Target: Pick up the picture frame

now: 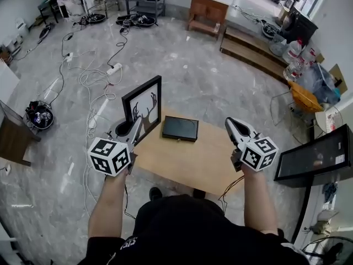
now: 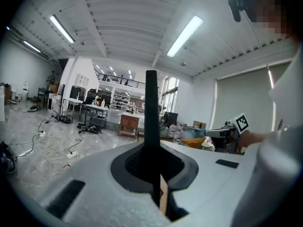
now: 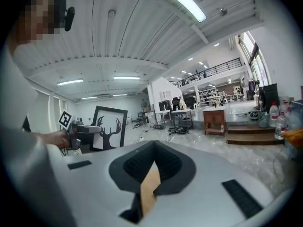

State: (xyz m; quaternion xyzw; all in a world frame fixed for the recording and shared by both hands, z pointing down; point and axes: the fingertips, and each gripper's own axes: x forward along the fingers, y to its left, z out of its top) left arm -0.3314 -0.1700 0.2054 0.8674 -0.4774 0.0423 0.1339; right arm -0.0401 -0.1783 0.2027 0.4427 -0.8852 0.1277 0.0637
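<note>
The picture frame is black with a white antlered-deer print. It stands upright over the left edge of the wooden table. My left gripper is shut on its near edge; in the left gripper view the frame rises as a thin dark strip out of the shut gripper. My right gripper hovers over the table's right side, shut with nothing in it. From the right gripper view the frame shows face-on beside the left gripper.
A flat black box lies on the table just right of the frame. Cables sprawl over the marble floor at left. A dark screen stands at right, an orange chair behind it, a wooden cabinet far back.
</note>
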